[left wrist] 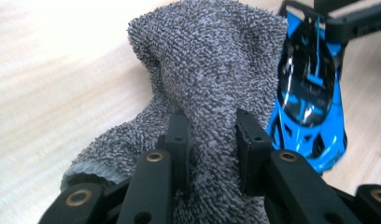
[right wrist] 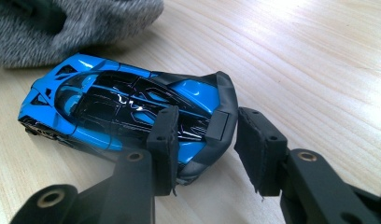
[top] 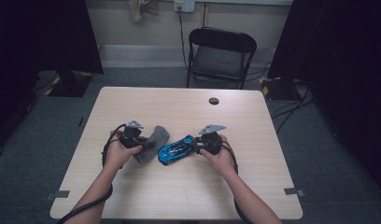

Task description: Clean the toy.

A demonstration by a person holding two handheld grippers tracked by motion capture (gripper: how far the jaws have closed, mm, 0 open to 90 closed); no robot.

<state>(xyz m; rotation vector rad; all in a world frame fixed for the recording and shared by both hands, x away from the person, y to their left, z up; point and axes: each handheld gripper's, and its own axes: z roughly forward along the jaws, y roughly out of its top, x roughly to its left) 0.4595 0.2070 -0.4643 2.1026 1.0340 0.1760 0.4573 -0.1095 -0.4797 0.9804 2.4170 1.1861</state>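
Where fingers (left wrist: pixel 212 140) pinch, grey cloth (left wrist: pixel 212 60) hidden

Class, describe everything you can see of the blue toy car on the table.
The blue toy car is a low, glossy sports model, bright blue with black roof, windows and rear wing; it looks like painted metal or plastic. It rests upright on its wheels on the pale wooden table, lying at an angle. Its nose lies close beside the grey towelling cloth; whether they touch is unclear. The right tongs straddle its rear end, one jaw against its side.
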